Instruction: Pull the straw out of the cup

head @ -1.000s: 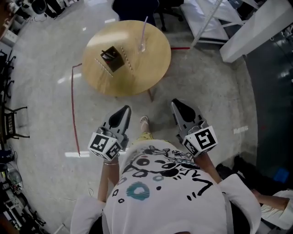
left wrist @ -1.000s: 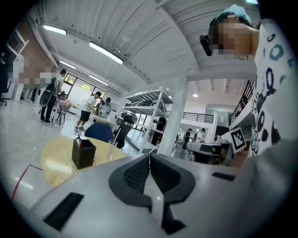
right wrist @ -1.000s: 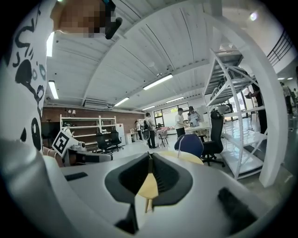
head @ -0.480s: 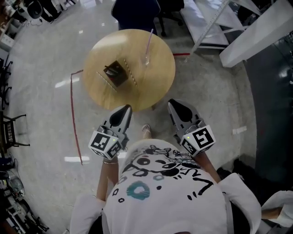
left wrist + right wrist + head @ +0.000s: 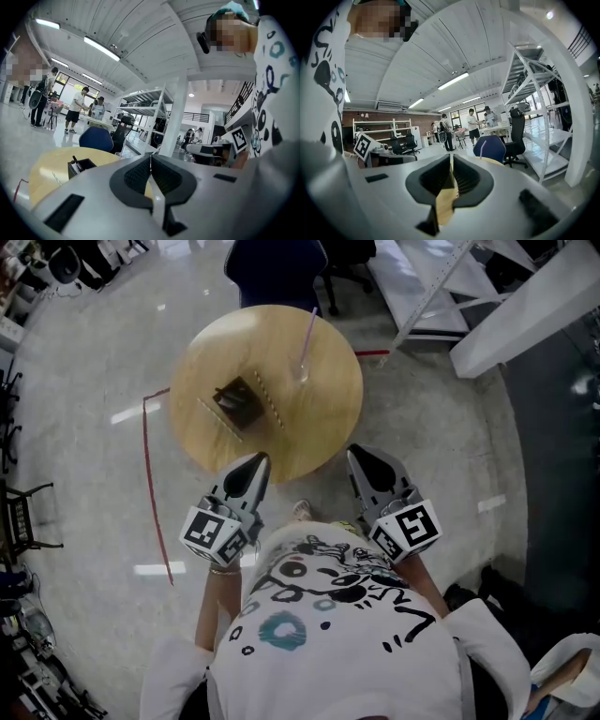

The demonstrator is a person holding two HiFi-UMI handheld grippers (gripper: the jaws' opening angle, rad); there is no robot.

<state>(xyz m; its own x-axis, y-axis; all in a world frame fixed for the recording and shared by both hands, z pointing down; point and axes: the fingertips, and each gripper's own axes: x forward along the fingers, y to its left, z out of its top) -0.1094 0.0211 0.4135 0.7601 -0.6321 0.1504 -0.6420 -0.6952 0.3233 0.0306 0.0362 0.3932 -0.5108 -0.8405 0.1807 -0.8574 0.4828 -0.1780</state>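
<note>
Head view: A round wooden table [image 5: 206, 362] stands on the floor ahead of the person. The clear cup [image 5: 302, 372] sits on the table's far right part, with the straw [image 5: 308, 332] standing in it and leaning toward the far side. A dark box [image 5: 238, 402] lies left of the cup, well apart from it. A blue chair [image 5: 276, 262] stands beyond the table's far edge. The left gripper [image 5: 257, 465] and right gripper [image 5: 362, 459] are held at the near edge of the table, well apart from the cup.

Left gripper view: The left gripper [image 5: 151, 158] has its jaws pressed together, with nothing between them. The table [image 5: 44, 164], dark box [image 5: 78, 167] and blue chair [image 5: 95, 139] lie beyond them.

Right gripper view: The right gripper [image 5: 451, 161] likewise has its jaws closed against each other and is empty. The straw [image 5: 482, 147] shows upright, far ahead, in front of the blue chair [image 5: 493, 146].
</note>
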